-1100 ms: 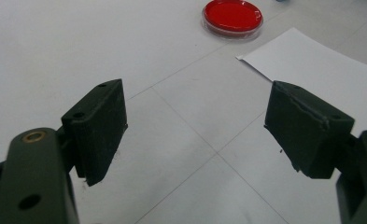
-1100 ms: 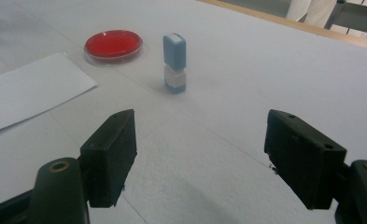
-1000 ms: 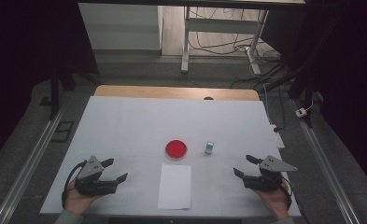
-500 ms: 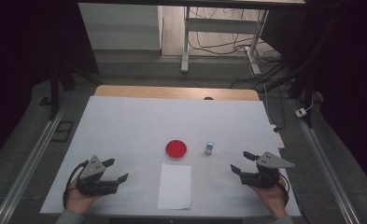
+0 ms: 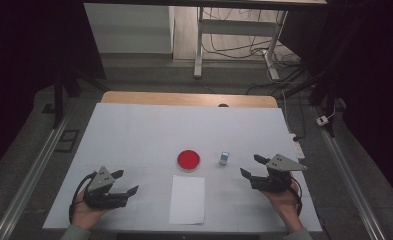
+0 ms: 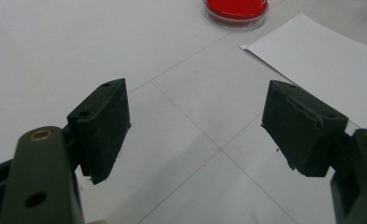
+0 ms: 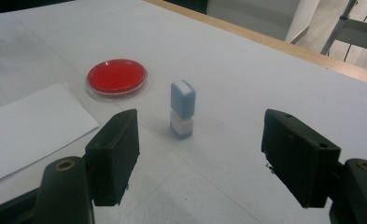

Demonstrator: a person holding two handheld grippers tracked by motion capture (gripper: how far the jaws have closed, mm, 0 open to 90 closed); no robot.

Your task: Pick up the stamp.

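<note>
We saw a person's two hands at the bottom of the high view, each holding a gripper over a white surface (image 5: 134,130). The left gripper (image 5: 126,182), at the lower left of the frame, had its jaws spread wide and held nothing; in the left gripper view its jaws framed bare surface, with the red dish (image 6: 236,9) at the top edge and a corner of the white sheet of paper (image 6: 321,56) at the upper right. The right gripper (image 5: 249,167), at the lower right of the high view, also stood with jaws parted and empty. In the right gripper view the small blue-and-white block (image 7: 182,109) stood upright between and beyond its jaws, apart from both, with the red dish (image 7: 117,77) to its upper left and the paper (image 7: 27,128) at the left edge.

Near the centre of the high view the red dish (image 5: 188,160) lay just above the paper (image 5: 187,199), and the small block (image 5: 224,158) stood just to its right.

Compared with half a second earlier, we found both grippers almost where they had been, the right one having edged slightly up and left toward the block. The dish, block and paper had not moved.
</note>
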